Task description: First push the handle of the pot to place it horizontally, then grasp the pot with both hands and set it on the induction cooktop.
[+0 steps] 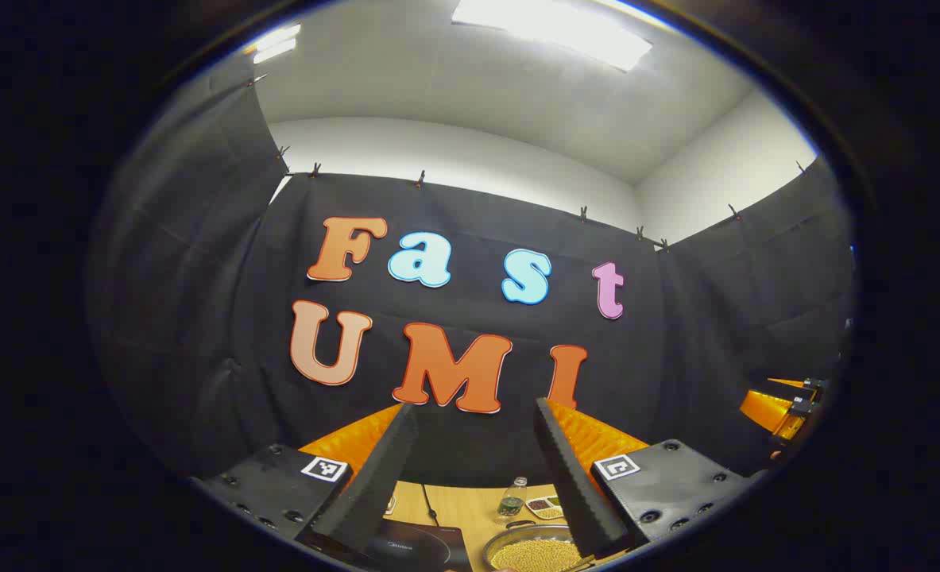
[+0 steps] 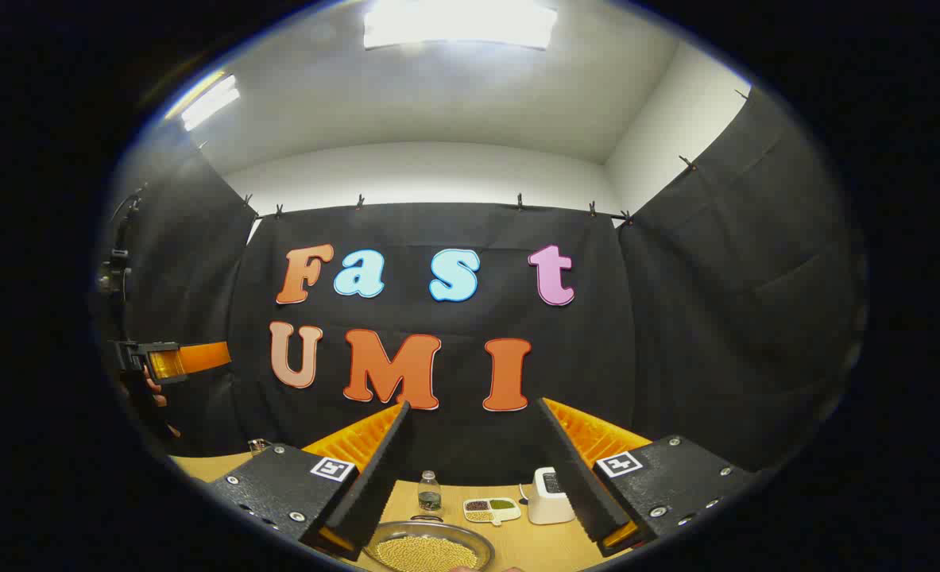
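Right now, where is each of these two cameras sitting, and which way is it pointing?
Left gripper view: rides on the left gripper, held high, looking over its own open fingers at the booth wall; below lie the pot of beans and the induction cooktop; the right gripper shows at the right edge.
Right gripper view: rides on the right gripper, facing the same wall over its open fingers; the left gripper shows far left with a hand.
Shared: pot, small bottle, sectioned dish.

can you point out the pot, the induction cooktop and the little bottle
pot (image 2: pixel 428 552): right gripper view, on the beans filling it.
induction cooktop (image 1: pixel 418 548): left gripper view, on its dark glass top.
little bottle (image 2: pixel 430 492): right gripper view, on its clear body below the cap.
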{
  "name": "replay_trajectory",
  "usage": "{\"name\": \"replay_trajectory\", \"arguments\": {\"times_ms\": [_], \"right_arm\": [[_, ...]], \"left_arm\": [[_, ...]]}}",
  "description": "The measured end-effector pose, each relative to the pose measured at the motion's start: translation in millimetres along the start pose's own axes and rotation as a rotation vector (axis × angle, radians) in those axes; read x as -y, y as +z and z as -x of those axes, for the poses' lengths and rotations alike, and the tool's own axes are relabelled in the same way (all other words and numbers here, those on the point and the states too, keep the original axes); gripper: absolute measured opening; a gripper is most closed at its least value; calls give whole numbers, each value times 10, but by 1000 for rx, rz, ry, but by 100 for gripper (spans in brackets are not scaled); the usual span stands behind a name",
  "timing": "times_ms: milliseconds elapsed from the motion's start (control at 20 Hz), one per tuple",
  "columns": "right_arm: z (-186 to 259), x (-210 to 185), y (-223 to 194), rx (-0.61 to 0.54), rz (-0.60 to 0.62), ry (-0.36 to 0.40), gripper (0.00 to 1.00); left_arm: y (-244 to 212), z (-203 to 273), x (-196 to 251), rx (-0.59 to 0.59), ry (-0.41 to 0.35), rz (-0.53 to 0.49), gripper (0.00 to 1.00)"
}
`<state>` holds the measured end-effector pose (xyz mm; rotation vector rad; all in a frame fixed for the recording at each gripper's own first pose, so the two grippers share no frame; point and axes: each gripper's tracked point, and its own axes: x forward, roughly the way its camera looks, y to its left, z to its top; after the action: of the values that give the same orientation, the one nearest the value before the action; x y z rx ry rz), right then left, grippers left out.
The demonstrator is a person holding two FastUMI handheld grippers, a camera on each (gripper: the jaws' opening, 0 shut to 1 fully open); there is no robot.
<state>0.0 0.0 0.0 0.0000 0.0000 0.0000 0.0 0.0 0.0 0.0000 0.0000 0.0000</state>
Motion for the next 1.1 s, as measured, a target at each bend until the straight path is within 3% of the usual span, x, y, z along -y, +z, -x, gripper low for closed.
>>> {"name": "replay_trajectory", "arguments": {"times_ms": [100, 700, 900, 1100], "right_arm": [[-8, -15, 35, 18, 0, 10, 95], [19, -185, -54, 6, -28, 69, 95], [-27, -25, 13, 37, -28, 26, 95], [-2, -78, -82, 19, -75, 54, 95]], "left_arm": [[16, 27, 41, 0, -24, 17, 99], [168, 166, -134, 47, 0, -23, 98], [192, 146, -76, 60, -16, -27, 97], [137, 132, -93, 68, -14, -29, 96]]}}
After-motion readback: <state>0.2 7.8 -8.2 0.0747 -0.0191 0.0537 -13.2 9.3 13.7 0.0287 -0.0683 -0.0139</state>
